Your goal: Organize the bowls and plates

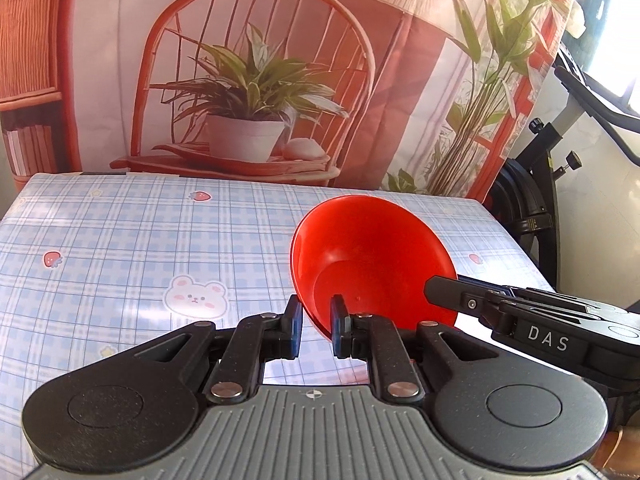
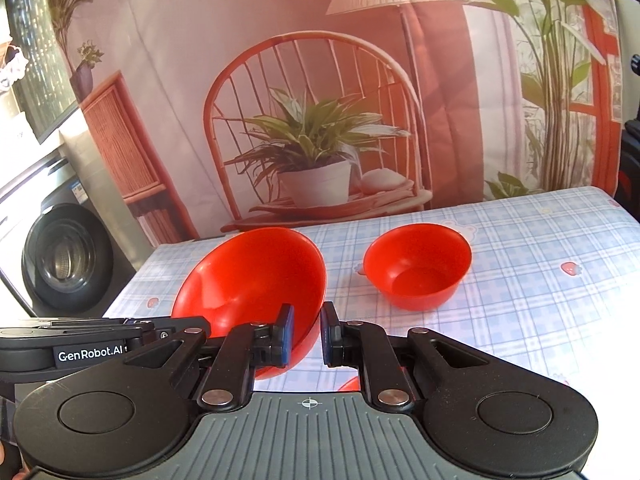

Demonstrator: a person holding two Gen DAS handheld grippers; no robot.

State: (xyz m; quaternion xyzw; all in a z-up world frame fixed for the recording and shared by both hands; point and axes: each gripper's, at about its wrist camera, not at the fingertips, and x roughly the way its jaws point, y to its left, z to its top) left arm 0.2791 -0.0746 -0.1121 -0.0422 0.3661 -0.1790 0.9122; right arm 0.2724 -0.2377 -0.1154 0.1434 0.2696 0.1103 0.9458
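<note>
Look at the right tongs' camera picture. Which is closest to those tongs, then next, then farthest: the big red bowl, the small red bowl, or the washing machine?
From the right tongs:
1. Big red bowl, its rim clamped between them, tilted, just left of centre.
2. Small red bowl, standing on the checked tablecloth, ahead to the right.
3. Washing machine, beyond the table's left edge.

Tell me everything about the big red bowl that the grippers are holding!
The big bowl is plain shiny red, plastic by the look, and empty. It is tilted, lifted above the checked tablecloth. The left gripper and the right gripper each pinch its rim between blue-padded fingers, from opposite sides. A smaller red bowl sits upright on the cloth beyond it, not touching it.
</note>
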